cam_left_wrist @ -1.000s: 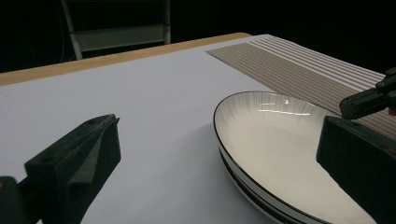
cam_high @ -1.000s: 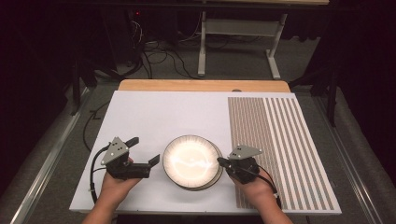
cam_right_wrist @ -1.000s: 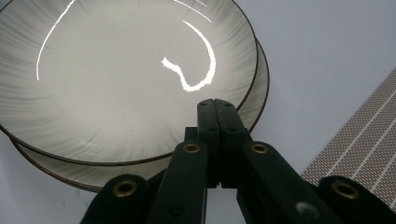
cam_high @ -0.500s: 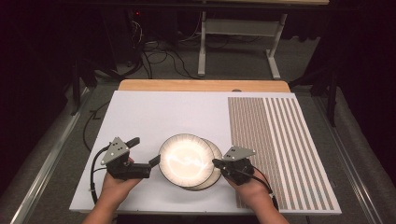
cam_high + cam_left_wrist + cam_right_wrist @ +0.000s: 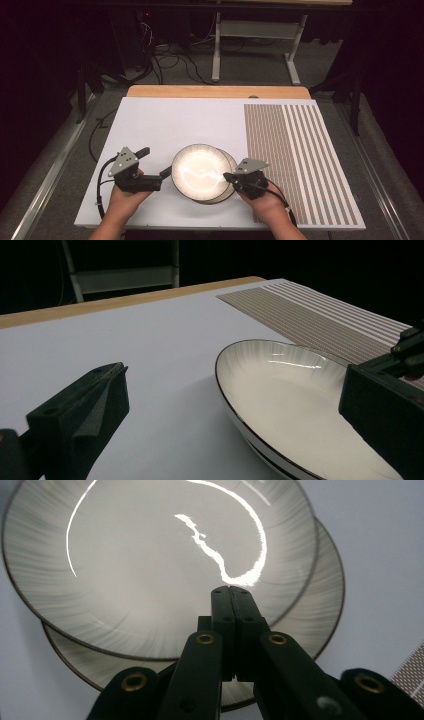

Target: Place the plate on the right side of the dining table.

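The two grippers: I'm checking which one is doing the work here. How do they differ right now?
The left gripper is open, its jaws spread beside the top plate; the right gripper is shut on that plate's rim. The left one lies level; the right one angles down over the plates. Both are hand-held and black, each topped by a grey plate.

Lower plate (image 5: 320,615): mostly hidden under upper plate (image 5: 150,565); the latter's top was cut by the frame edge in the right gripper view. Upper plate rim at lower centre was covered by the right gripper (image 5: 231,592), its jaws pressed together there.
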Demonstrator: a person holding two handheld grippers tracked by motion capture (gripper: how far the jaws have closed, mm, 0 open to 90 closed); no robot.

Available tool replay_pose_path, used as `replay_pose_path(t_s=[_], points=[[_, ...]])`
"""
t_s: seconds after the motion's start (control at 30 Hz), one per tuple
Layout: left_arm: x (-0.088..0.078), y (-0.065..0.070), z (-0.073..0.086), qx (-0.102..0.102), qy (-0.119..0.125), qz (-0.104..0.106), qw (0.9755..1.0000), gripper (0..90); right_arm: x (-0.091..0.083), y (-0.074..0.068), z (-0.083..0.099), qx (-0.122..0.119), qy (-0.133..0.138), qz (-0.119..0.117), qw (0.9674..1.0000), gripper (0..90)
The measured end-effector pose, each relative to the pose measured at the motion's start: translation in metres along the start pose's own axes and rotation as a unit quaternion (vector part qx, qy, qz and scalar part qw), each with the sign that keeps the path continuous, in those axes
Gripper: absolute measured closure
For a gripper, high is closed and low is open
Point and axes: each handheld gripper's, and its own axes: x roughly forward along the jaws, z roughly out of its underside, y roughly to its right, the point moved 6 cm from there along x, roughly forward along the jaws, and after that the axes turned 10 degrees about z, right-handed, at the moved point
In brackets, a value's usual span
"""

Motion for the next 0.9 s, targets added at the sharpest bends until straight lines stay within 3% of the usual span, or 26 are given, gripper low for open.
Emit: replay_pose_path(t_s=[0.03, 0.13, 0.23, 0.47, 0.63, 0.9], points=[[0.000, 0.000, 0.000, 0.000, 0.000, 0.000, 1.0000, 0.2, 0.003, -0.003, 0.000, -0.011, 0.001, -0.001, 0.9999, 90.0], [-0.001, 0.001, 0.000, 0.002, -0.001, 0.000, 1.0000, 0.2, 0.003, -0.006, -0.001, -0.013, -0.006, -0.004, 0.9999, 90.0], [-0.001, 0.000, 0.001, 0.001, 0.000, 0.001, 1.0000, 0.2, 0.000, -0.003, -0.004, -0.005, 0.008, 0.001, 1.0000, 90.0], [-0.001, 0.001, 0.000, 0.001, 0.000, 0.002, 1.0000, 0.2, -0.016, 0.033, 0.000, 0.037, 0.022, 0.051, 0.9978, 90.0], [0.000, 0.002, 0.001, 0.002, -0.003, 0.004, 1.0000, 0.2, -0.014, 0.039, 0.005, 0.031, 0.011, 0.067, 0.9972, 90.0], [0.001, 0.001, 0.001, 0.001, -0.002, 0.003, 1.0000, 0.2, -0.013, 0.038, 0.006, 0.038, 0.009, 0.061, 0.9973, 90.0]])
